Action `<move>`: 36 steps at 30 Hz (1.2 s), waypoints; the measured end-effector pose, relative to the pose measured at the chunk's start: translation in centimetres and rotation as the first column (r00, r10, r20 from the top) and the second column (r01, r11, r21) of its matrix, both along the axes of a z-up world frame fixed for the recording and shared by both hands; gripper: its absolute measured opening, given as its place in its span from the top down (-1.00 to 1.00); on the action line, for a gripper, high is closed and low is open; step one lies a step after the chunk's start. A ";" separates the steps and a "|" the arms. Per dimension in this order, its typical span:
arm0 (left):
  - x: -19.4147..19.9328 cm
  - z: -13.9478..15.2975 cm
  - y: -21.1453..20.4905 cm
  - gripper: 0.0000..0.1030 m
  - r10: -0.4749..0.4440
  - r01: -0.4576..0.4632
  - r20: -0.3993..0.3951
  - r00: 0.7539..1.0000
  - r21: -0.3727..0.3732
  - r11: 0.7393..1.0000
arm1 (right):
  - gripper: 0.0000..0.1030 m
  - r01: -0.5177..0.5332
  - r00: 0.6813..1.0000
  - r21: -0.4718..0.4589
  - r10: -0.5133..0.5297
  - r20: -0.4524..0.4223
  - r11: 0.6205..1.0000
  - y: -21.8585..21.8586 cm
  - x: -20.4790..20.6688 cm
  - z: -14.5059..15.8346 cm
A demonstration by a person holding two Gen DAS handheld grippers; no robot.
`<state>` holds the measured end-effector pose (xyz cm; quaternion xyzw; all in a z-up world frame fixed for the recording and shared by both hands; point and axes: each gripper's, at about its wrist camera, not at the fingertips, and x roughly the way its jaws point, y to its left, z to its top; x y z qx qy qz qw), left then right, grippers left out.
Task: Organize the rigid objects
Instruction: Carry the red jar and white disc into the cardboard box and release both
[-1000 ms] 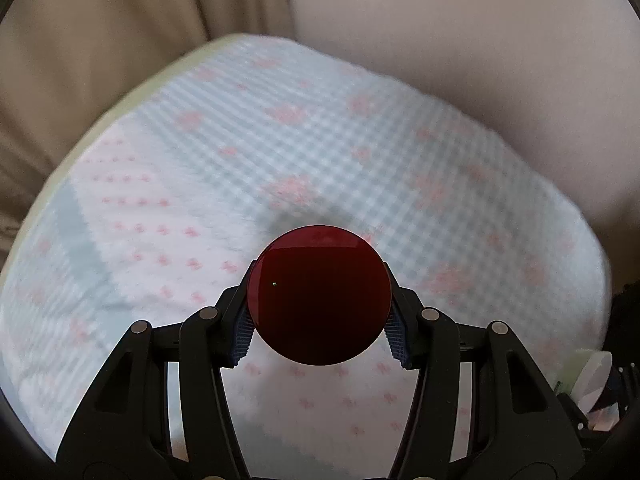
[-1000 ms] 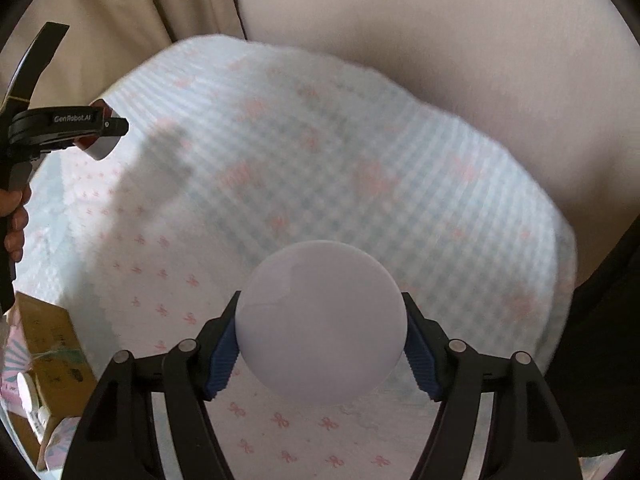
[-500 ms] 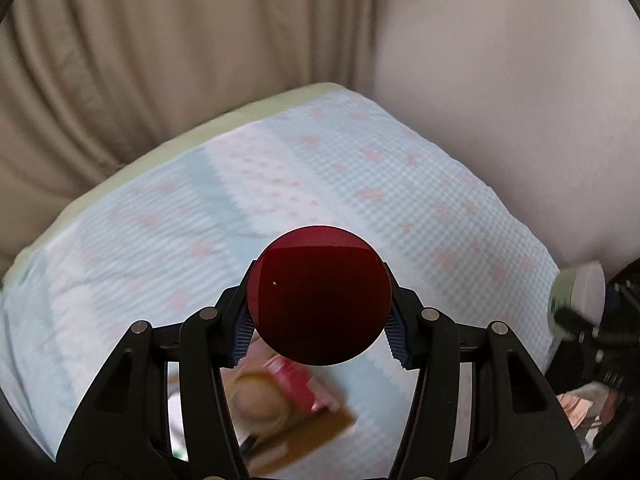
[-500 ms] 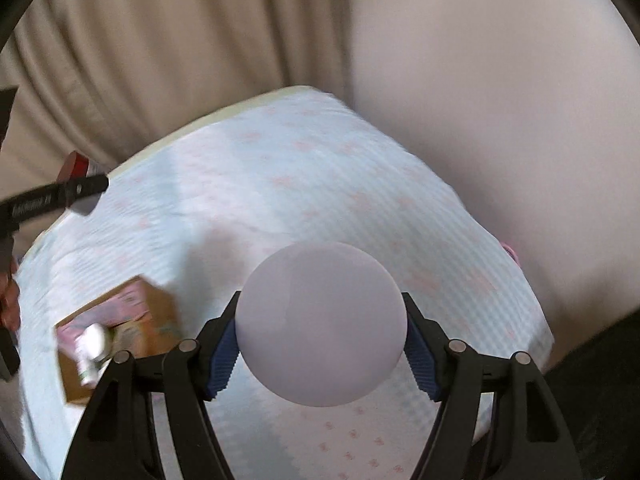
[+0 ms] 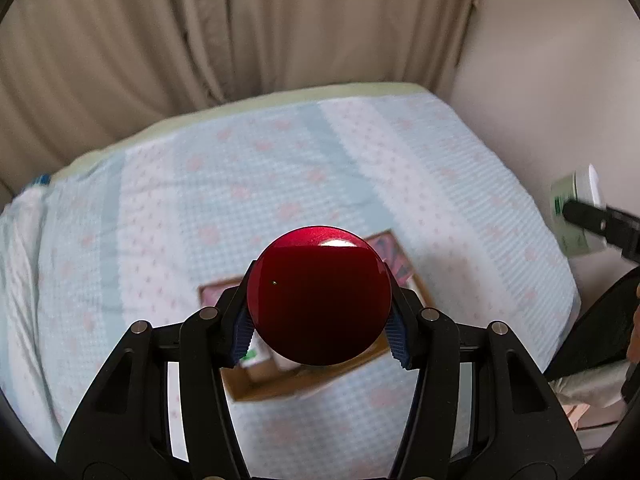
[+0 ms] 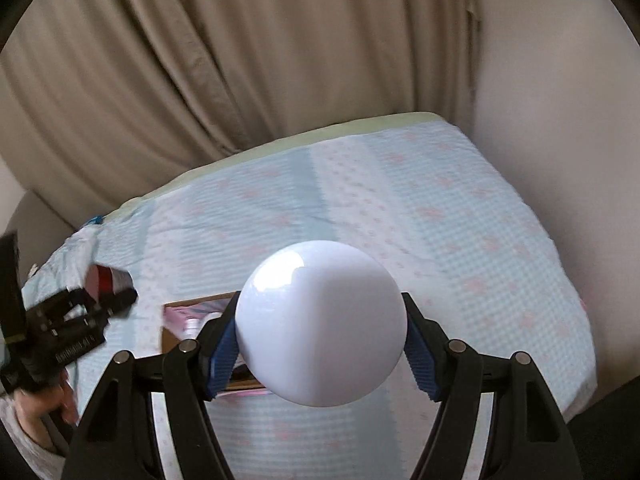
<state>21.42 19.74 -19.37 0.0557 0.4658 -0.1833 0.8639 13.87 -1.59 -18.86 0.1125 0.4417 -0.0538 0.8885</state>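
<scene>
My left gripper (image 5: pixel 319 334) is shut on a jar with a glossy dark red round lid (image 5: pixel 319 296), held above the bed. My right gripper (image 6: pixel 320 346) is shut on a jar with a white round lid (image 6: pixel 320 322); its green-and-white body shows in the left wrist view (image 5: pixel 574 210). A shallow cardboard box (image 5: pixel 280 384) holding pink packets and small items lies on the bed, mostly hidden behind both jars; it also shows in the right wrist view (image 6: pixel 188 312). The left gripper and red jar show in the right wrist view (image 6: pixel 100 288).
The bed (image 5: pixel 200 184) has a pale blue and white quilt with pink bows. Beige curtains (image 5: pixel 200 40) hang behind it and a plain wall (image 5: pixel 560 60) stands at the right. The bed's right edge drops to a dark floor (image 6: pixel 608 420).
Both grippers have pulled back and tilted up, so the curtains and far bed edge show. The cardboard box has come into view under both jars. Both grips are unchanged.
</scene>
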 end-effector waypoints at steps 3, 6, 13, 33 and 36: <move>-0.3 -1.6 2.1 0.02 0.030 -0.030 -0.027 0.999 0.008 1.000 | -0.32 -0.035 0.999 0.009 0.035 -0.011 0.999 2.2 1.1 -0.6; -0.3 -3.2 3.7 0.02 0.066 -0.065 -0.049 0.997 0.008 0.998 | -0.32 -0.078 0.996 0.034 0.079 -0.036 0.996 3.9 2.3 -1.9; 0.7 -7.7 6.2 0.02 0.151 -0.150 -0.121 0.981 0.016 0.989 | -0.32 -0.167 0.978 0.065 0.173 -0.117 0.984 6.6 5.6 -6.1; 6.6 -20.9 5.5 0.02 0.185 -0.169 -0.307 0.934 0.079 0.982 | -0.32 -0.232 0.862 0.199 0.296 -0.411 0.952 9.5 12.1 -23.2; 6.2 -22.1 5.4 0.02 0.179 -0.151 -0.333 0.926 0.109 0.983 | -0.32 -0.211 0.864 0.208 0.282 -0.417 0.955 9.5 12.6 -24.3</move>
